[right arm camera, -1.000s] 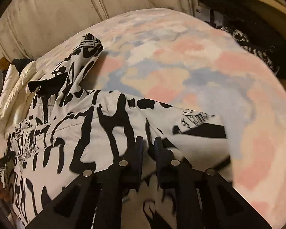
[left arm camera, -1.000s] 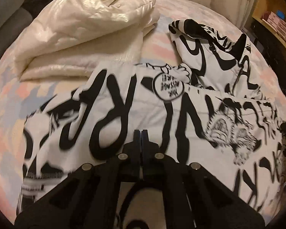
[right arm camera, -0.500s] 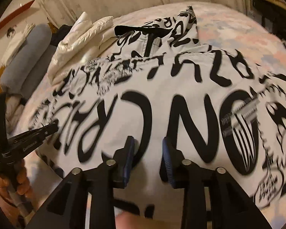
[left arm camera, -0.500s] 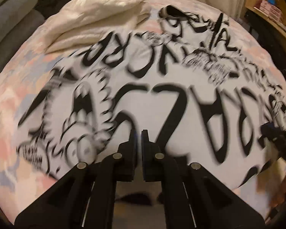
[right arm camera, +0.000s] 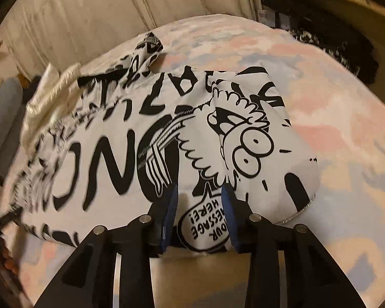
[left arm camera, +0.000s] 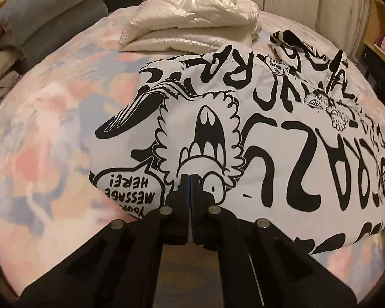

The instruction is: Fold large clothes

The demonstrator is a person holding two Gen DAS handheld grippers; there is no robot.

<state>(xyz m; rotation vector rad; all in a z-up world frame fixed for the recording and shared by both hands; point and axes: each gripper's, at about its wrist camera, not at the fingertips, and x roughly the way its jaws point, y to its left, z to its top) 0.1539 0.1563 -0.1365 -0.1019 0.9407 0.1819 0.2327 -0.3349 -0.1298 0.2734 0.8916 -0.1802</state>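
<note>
Mid-fold: printed garment [left arm camera: 282, 133] spread flat across the bed [left arm camera: 46, 138], near hem at the tools. Left tool [left arm camera: 190, 179] pinched together on the near edge; right tool [right arm camera: 200, 192] spread apart over the hem, gripping nothing. Next, probably: close right, carry hem toward far side. Folded cream jacket [left arm camera: 192, 25] lying far left, touching the garment, liable to obstruct.

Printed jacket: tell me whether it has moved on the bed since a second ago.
Yes. The printed jacket has been pulled toward the camera, its near half flipped over; it now lies flatter below the folded white coat.
</note>
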